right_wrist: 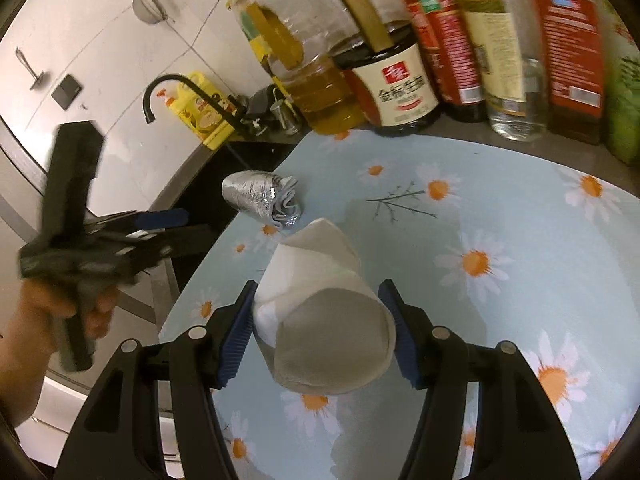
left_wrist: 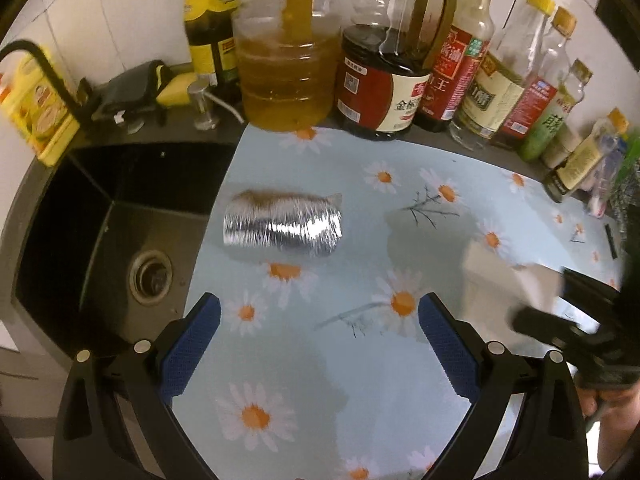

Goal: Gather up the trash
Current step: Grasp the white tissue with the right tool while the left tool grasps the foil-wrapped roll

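Pale blue daisy-print mat (left_wrist: 360, 360) on a kitchen counter, beside a black sink (left_wrist: 100, 220). Nearest in the right wrist view: right gripper (right_wrist: 320, 320), blue pads narrowed onto a crumpled white-and-grey paper wad (right_wrist: 324, 312), held over the mat. In the left wrist view only a blurred pale patch of that wad. There, left gripper (left_wrist: 320, 328) spread wide, holding nothing. Farther on, a crinkled silver foil roll (left_wrist: 282, 224) lying at the mat's sink-side edge. Behind, a row of oil and sauce bottles (left_wrist: 400, 60).

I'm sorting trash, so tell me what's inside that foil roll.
The foil roll lies on the daisy mat. Its open end shows crumpled grey folds, apparently paper or foil. Anything deeper is hidden by the wrap.
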Tool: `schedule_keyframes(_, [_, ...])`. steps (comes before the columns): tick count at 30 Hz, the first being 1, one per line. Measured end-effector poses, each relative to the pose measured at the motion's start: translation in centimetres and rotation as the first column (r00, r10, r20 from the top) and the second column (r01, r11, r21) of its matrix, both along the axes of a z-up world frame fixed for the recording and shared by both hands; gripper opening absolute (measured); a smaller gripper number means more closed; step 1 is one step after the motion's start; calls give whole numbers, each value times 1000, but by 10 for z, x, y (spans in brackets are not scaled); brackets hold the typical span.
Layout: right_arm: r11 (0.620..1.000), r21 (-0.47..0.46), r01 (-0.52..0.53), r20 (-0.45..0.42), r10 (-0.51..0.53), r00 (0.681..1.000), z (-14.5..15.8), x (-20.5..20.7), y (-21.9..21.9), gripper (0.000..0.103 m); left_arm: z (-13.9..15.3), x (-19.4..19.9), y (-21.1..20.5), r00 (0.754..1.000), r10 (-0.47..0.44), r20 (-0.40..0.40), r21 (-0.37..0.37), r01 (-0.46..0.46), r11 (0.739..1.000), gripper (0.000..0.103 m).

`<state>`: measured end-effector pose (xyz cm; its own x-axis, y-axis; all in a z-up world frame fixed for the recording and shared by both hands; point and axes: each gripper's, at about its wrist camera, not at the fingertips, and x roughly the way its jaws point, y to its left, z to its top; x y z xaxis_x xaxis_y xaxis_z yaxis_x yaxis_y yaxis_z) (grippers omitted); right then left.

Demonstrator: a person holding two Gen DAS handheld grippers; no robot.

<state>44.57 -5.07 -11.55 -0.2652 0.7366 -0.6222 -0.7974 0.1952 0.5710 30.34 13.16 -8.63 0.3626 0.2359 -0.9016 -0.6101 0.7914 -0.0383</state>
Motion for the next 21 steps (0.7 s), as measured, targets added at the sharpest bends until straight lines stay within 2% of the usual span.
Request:
schedule_keyframes(7, [997, 43, 66, -37, -64, 997, 4, 12, -34, 61, -11, 26, 18, 998, -11, -69, 38, 13, 999, 96])
schedule_keyframes(13, [997, 33, 73, -41, -72, 997, 3, 12, -45, 61, -25, 44, 30, 987, -32, -157, 90, 46, 995, 96])
schedule_keyframes(21, [992, 31, 118, -99, -115, 988, -5, 18, -55, 61, -45, 56, 48, 981, -7, -194, 61, 19, 998, 96])
